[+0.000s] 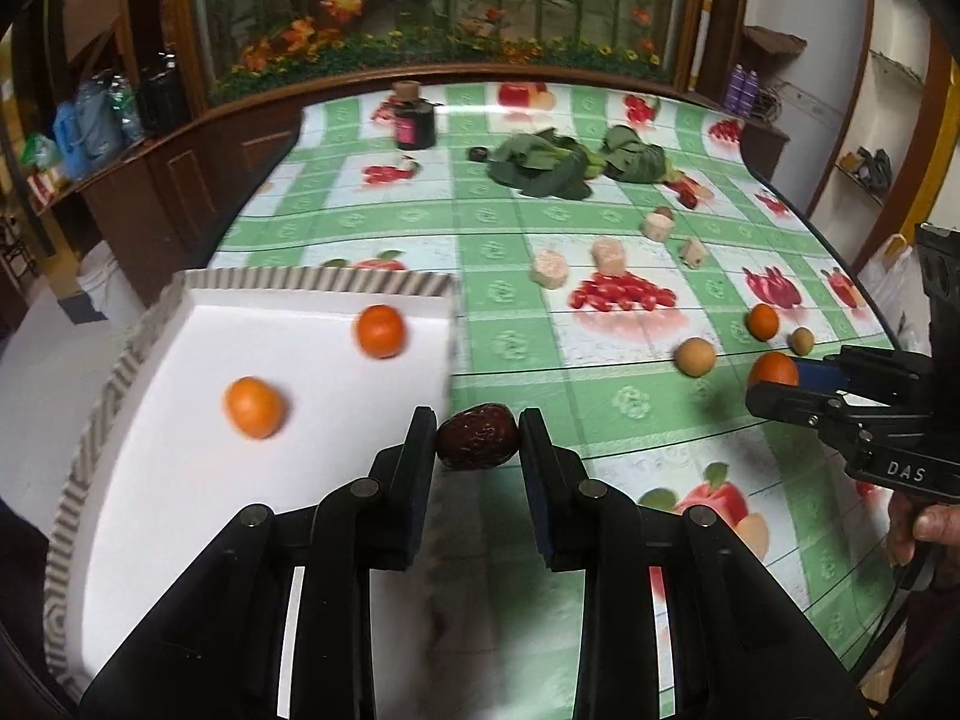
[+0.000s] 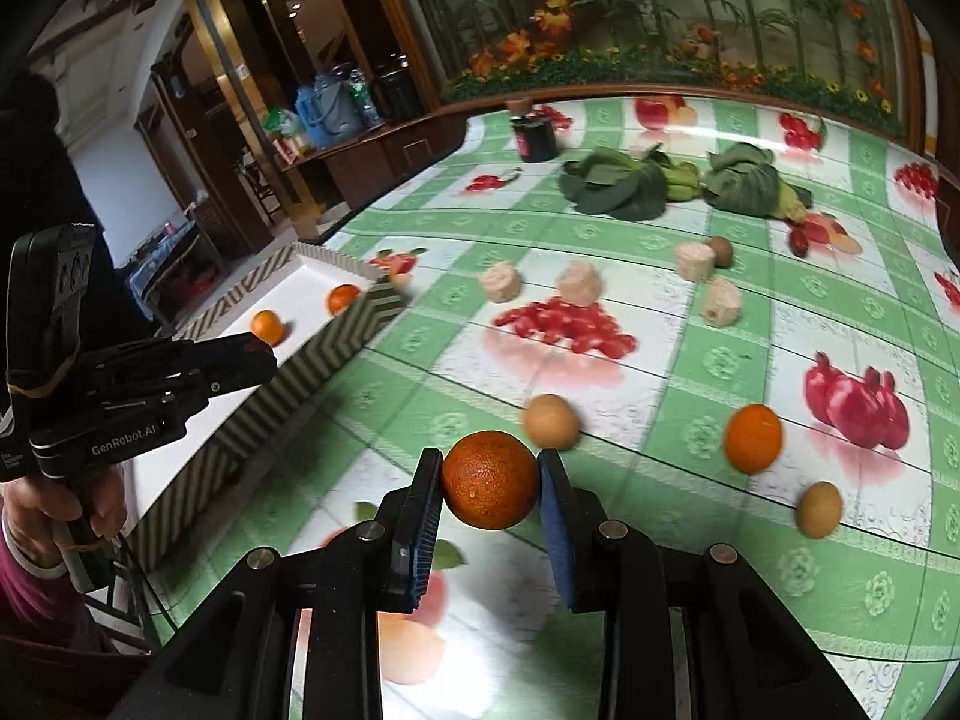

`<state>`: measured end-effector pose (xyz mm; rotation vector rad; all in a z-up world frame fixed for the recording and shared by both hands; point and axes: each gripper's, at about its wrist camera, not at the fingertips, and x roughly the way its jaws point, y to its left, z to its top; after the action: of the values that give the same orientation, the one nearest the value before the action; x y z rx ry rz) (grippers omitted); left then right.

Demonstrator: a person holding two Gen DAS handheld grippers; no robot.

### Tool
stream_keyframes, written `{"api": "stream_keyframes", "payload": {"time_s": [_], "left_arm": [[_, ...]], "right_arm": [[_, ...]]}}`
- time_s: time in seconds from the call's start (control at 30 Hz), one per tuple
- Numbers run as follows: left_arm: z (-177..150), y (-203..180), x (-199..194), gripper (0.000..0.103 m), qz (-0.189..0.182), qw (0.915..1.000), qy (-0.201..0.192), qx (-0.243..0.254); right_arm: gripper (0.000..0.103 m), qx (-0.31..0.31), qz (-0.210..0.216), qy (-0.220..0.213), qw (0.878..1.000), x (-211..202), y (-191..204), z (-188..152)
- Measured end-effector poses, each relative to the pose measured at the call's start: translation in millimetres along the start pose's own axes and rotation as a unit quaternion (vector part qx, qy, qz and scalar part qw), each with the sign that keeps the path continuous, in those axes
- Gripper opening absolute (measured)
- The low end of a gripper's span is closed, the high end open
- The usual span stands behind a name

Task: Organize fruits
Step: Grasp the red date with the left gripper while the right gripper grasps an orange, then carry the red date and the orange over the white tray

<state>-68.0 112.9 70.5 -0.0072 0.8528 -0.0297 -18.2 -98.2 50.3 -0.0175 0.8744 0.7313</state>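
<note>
My left gripper [image 1: 478,429] is shut on a dark red date [image 1: 477,435], held by the right edge of the white tray [image 1: 180,450] with a striped rim. Two oranges [image 1: 380,330] [image 1: 254,407] lie in the tray. My right gripper [image 2: 491,471] is shut on an orange [image 2: 491,479] above the tablecloth; it also shows in the left wrist view [image 1: 774,381]. Loose on the table are another orange [image 2: 753,438] and two tan round fruits [image 2: 550,421] [image 2: 819,509]. The tray shows in the right wrist view [image 2: 336,348], with the left gripper [image 2: 264,354] over it.
Several pale cut chunks [image 2: 579,283] lie mid-table. Leafy greens [image 2: 618,186] and a dark jar [image 2: 534,135] stand farther back, with a small brown fruit [image 2: 722,251] and a red piece [image 2: 798,238] near them. A wooden cabinet [image 1: 198,162] borders the table's far left.
</note>
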Motion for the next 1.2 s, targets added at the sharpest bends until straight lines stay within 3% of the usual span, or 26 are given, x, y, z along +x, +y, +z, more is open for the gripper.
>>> {"api": "stream_keyframes", "payload": {"time_s": [0.43, 0.7, 1.0, 1.2], "left_arm": [[-13.6, 49.1, -26.5, 0.027, 0.045, 0.9981, -0.019, -0.039], [-23.4, 89.3, -28.0, 0.028, 0.067, 0.9951, -0.012, -0.072], [-30.0, 119.0, -18.3, 0.028, 0.074, 0.9921, 0.009, -0.101], [-24.4, 120.8, -7.8, 0.028, 0.060, 0.9922, 0.021, -0.107]], "right_arm": [[0.031, -0.057, 0.033, 0.001, 0.998, 14.1, 68.1, 19.2], [0.031, -0.090, 0.055, 0.011, 0.994, 36.1, 105.9, 38.1], [0.031, -0.118, 0.077, 0.033, 0.990, 76.7, 138.3, 60.4], [0.031, -0.128, 0.073, 0.054, 0.988, 106.6, 148.2, 69.2]]}}
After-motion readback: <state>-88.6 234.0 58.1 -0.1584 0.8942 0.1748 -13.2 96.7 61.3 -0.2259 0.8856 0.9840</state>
